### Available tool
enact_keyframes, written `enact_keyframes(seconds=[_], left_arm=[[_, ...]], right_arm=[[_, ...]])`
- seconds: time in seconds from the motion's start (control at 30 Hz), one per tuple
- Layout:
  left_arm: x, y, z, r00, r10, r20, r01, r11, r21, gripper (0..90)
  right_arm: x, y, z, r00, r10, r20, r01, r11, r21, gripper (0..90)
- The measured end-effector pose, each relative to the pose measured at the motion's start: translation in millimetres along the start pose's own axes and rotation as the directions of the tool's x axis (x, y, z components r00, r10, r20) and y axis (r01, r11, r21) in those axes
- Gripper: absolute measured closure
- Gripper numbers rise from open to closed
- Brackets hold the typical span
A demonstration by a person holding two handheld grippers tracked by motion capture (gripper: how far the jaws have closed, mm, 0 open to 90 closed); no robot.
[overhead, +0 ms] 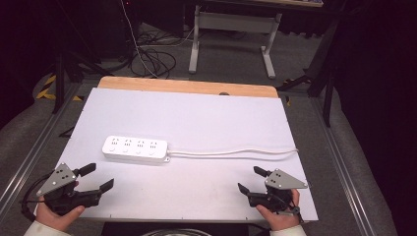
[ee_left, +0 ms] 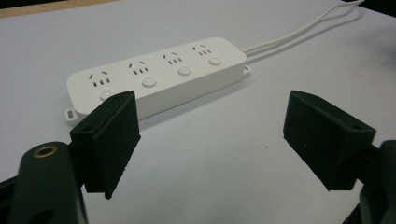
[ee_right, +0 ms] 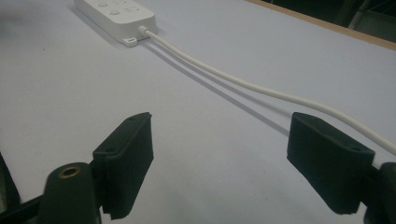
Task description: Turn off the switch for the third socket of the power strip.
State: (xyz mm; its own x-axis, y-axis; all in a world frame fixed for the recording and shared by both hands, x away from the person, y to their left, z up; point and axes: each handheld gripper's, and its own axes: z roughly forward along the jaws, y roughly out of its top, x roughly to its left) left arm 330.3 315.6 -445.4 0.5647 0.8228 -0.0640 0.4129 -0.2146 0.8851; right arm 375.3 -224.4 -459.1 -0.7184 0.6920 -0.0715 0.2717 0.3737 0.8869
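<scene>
Strip looks rigid, light, slick plastic; grip across long sides. Cord floppy, trails toward 3 o'clock. Both grippers' jaws spread, empty.

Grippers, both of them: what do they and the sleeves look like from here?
Both are black two-jaw tools. The left gripper and right gripper each carry a grey three-cornered plate with small dark dots on top. The jaws are blocky black pads with screw holes, and a brass-coloured ring sits in the left gripper view's near frame. A dark cable loops from the left one. Sleeve cuffs are white.
</scene>
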Motion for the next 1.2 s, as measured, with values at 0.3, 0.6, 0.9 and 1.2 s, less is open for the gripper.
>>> enact_keyframes(seconds=[0.3,0.6,0.9,1.2], left_arm=[[-1.4,14.9,0.5,0.9997,0.02,-0.011,-0.02,0.9998,0.008,21.1],[5.6,31.6,2.2,0.9996,0.018,-0.019,-0.018,0.9998,0.009,21.1],[9.8,41.2,8.3,0.9998,0.008,-0.018,-0.007,0.9997,0.023,21.0],[15.9,55.5,17.8,0.9999,-0.009,-0.009,0.009,0.9997,0.024,21.0]], right_arm=[[0.6,-0.1,1.2,1.0,0.0,-0.002,0.0,1.0,0.005,23.0],[0.4,-0.3,2.1,1.0,0.0,-0.003,0.0,1.0,0.007,23.1],[0.4,-0.5,2.3,1.0,0.0,-0.006,0.0,1.0,0.008,23.1],[0.4,-0.4,2.3,1.0,-0.001,-0.007,0.001,1.0,0.009,23.1]])
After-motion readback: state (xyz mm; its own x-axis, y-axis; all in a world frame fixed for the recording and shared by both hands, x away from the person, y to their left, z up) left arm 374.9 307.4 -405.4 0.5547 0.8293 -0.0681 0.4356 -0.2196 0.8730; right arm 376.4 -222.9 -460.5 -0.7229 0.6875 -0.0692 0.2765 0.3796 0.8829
